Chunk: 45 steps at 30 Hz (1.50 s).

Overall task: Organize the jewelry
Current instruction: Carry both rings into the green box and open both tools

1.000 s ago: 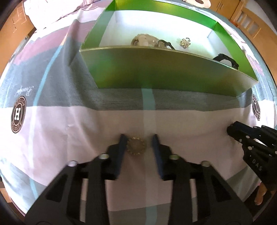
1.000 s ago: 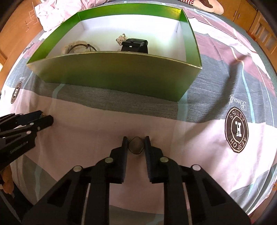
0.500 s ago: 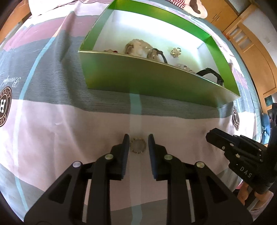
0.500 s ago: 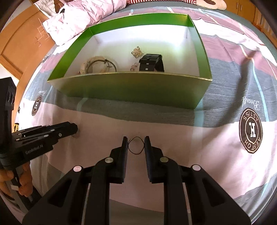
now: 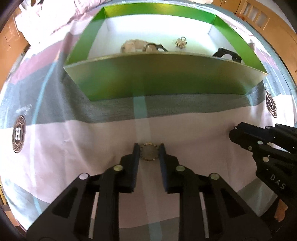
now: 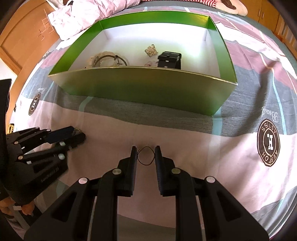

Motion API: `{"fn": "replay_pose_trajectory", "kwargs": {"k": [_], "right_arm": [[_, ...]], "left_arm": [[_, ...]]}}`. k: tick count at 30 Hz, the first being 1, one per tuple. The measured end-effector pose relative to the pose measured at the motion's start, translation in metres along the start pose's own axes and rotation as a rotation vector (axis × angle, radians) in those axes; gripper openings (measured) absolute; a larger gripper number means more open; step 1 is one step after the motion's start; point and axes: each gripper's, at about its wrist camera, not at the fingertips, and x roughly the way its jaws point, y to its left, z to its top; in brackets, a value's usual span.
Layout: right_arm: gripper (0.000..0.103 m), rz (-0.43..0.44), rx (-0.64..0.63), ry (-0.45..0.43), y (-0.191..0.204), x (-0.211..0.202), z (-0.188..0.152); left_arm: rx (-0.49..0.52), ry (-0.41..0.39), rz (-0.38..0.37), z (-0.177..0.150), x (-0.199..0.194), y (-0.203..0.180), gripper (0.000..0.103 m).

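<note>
My left gripper (image 5: 149, 151) is shut on a small gold beaded ring bracelet (image 5: 149, 152), pads touching both its sides, above the bedsheet. My right gripper (image 6: 146, 154) is shut on a thin black loop (image 6: 146, 155), a hair tie or cord ring, held between its pads. The green box (image 5: 163, 79) with a white floor stands ahead in both views (image 6: 144, 89). It holds a pale bead bracelet (image 5: 133, 45), a gold brooch (image 5: 181, 42) and a black item (image 6: 169, 59). The other gripper shows in each view, at right (image 5: 263, 148) and at left (image 6: 46, 140).
The box sits on a bed with a pink, grey and teal sheet (image 6: 232, 148) printed with round brown logos (image 6: 268, 145). A crumpled white duvet (image 6: 89, 14) lies behind the box. Wooden furniture (image 6: 27, 37) borders the bed.
Both grippers have lifted off the sheet holding their items; the left closed from a wide gap onto the gold bracelet. The views shifted and the box now looks closer and lower.
</note>
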Motion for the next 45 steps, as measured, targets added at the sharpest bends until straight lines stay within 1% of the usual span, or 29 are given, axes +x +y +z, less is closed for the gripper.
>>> {"fn": "replay_pose_trajectory", "kwargs": {"k": [3,10,13,18,20,22,29,33,37,41,42,43,44,45], "right_arm": [[0.019,-0.012,-0.016,-0.031,0.004,-0.006,0.001],[0.019,-0.013,-0.05,-0.125,0.013,-0.021,0.004],[0.019,0.003,-0.042,-0.182,0.013,-0.031,0.007],[0.019,0.042,-0.012,-0.319,0.008,-0.056,0.018],[0.019,0.05,0.001,-0.361,0.007,-0.064,0.022],[0.019,0.057,0.014,-0.377,0.002,-0.067,0.024],[0.019,0.066,0.044,-0.355,-0.003,-0.06,0.028],[0.019,0.061,0.047,-0.379,-0.002,-0.063,0.031],[0.019,0.024,0.047,-0.421,-0.002,-0.059,0.047],[0.02,0.001,0.082,-0.408,-0.01,-0.041,0.064],[0.028,-0.004,0.086,-0.403,-0.011,-0.037,0.067],[0.045,-0.01,0.087,-0.397,-0.013,-0.033,0.068],[0.054,-0.022,0.092,-0.395,-0.015,-0.031,0.069],[0.066,-0.031,0.103,-0.4,-0.017,-0.032,0.069]], "left_arm": [[-0.006,-0.048,0.027,0.002,-0.011,0.004,0.021],[-0.008,-0.216,0.076,0.01,-0.046,0.008,0.021],[-0.004,-0.287,0.077,0.012,-0.061,0.008,0.021],[-0.011,-0.353,0.066,0.016,-0.077,0.006,0.021],[-0.018,-0.369,0.061,0.018,-0.078,0.006,0.021],[-0.026,-0.373,0.062,0.019,-0.078,0.007,0.021],[-0.033,-0.378,0.06,0.017,-0.079,0.007,0.021],[-0.042,-0.394,0.062,0.022,-0.082,0.008,0.021],[-0.06,-0.448,0.047,0.045,-0.088,0.009,0.021],[-0.064,-0.468,0.058,0.075,-0.077,0.009,0.022],[-0.066,-0.462,0.061,0.079,-0.074,0.009,0.022],[-0.068,-0.446,0.059,0.084,-0.067,0.01,0.025],[-0.068,-0.425,0.046,0.087,-0.062,0.011,0.044],[-0.071,-0.411,0.036,0.088,-0.059,0.012,0.057]]}}
